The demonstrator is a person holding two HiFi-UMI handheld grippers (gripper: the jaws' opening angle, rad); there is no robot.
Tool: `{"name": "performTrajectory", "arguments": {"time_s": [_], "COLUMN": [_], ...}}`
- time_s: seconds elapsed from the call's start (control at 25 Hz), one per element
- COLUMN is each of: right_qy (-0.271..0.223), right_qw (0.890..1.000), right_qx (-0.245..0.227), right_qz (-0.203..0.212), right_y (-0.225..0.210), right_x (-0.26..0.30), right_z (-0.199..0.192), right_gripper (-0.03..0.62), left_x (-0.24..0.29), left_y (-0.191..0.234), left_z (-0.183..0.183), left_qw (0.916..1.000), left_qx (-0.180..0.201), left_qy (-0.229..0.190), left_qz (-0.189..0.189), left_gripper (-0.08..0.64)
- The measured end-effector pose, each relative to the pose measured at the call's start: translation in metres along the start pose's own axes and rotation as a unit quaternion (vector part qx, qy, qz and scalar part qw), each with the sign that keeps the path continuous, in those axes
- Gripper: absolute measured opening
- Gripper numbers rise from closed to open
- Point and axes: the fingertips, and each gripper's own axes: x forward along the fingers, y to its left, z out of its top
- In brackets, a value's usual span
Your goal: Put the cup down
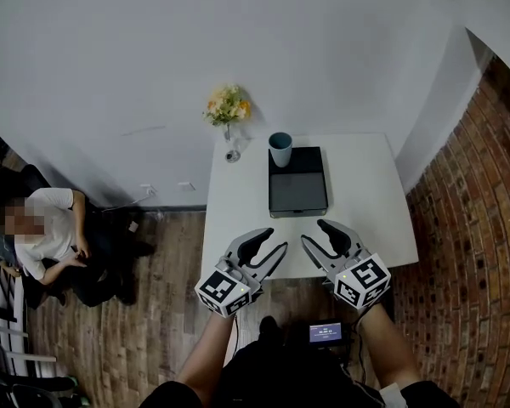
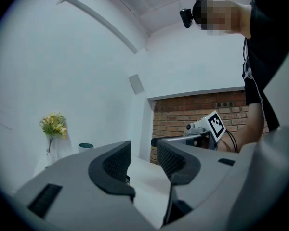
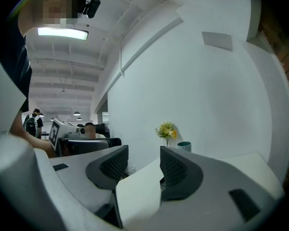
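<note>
Table (image 1: 238, 219) far edge: cup (image 1: 280, 150) atop slab (image 1: 297, 189)

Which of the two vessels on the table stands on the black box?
The teal cup, at the far left corner of the black box. The flower vase stands left of it, directly on the white table.

A white square table (image 1: 365, 219) stands with its far edge against a plain white wall (image 1: 153, 41). A flat, dark grey rectangular box (image 1: 297, 192) lies near the middle of that far edge. A slim clear glass vase of yellow flowers (image 1: 228, 113) stands at the far left corner. Well off to the left, a person in a white top (image 1: 51, 228) sits above the brown wooden plank floor (image 1: 144, 313). A red brick wall (image 1: 484, 228) runs along the right.
</note>
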Motion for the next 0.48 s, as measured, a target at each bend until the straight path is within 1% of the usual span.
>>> {"name": "performTrajectory", "arguments": {"time_s": [0.08,0.28,0.48], "right_qy": [-0.002,-0.017,-0.017], "right_qw": [1.000,1.000,0.999], "right_qx": [-0.002,-0.001,-0.023], "right_qz": [-0.007,-0.021,-0.026], "right_y": [0.000,-0.003,-0.002], "right_x": [-0.005,-0.018,-0.023], "right_z": [0.001,0.011,0.015], "right_gripper": [0.201,0.163,0.084], "left_x": [0.001,0.004,0.011], "left_y": [-0.006,-0.017,-0.027], "left_z": [0.000,0.000,-0.001], "left_qw": [1.0000,0.9999,0.9997], "left_qx": [-0.001,-0.001,-0.001], "left_qy": [0.001,0.003,0.001], "left_qz": [-0.006,-0.016,-0.022], "left_gripper": [0.175,0.175,0.175]}}
